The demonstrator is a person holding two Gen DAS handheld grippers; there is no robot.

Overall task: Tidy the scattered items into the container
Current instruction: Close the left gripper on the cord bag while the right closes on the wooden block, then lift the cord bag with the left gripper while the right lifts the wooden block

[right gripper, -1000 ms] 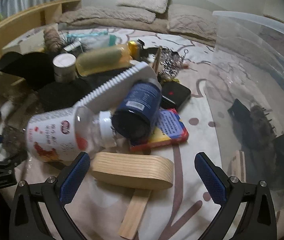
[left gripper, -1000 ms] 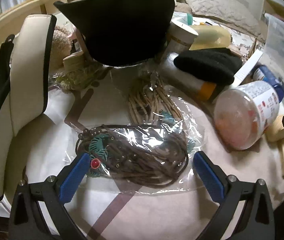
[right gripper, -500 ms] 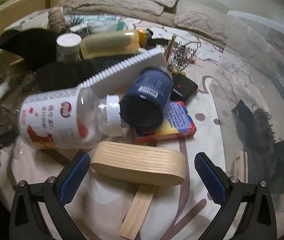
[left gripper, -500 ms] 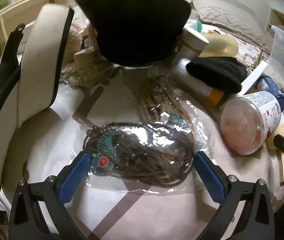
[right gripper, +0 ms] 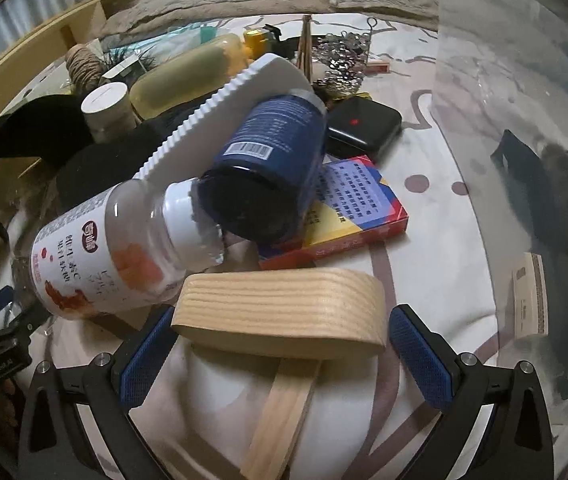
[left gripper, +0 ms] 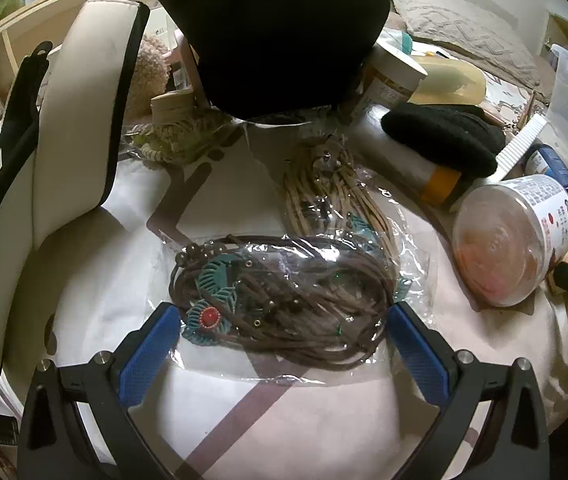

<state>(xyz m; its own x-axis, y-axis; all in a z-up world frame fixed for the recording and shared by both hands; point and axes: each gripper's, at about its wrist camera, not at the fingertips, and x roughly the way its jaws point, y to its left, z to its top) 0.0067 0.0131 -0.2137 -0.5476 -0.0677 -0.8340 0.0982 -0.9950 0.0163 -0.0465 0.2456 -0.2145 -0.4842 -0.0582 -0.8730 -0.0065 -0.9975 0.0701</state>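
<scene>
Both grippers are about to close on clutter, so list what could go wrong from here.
1. The left gripper is open around a slippery plastic bag of brown cord necklaces; it may pinch only film and the bag could slide out.
2. The right gripper brackets the wooden block. The clear jar appears to lean against it, so lifting the block may send the jar and the blue bottle rolling.
</scene>
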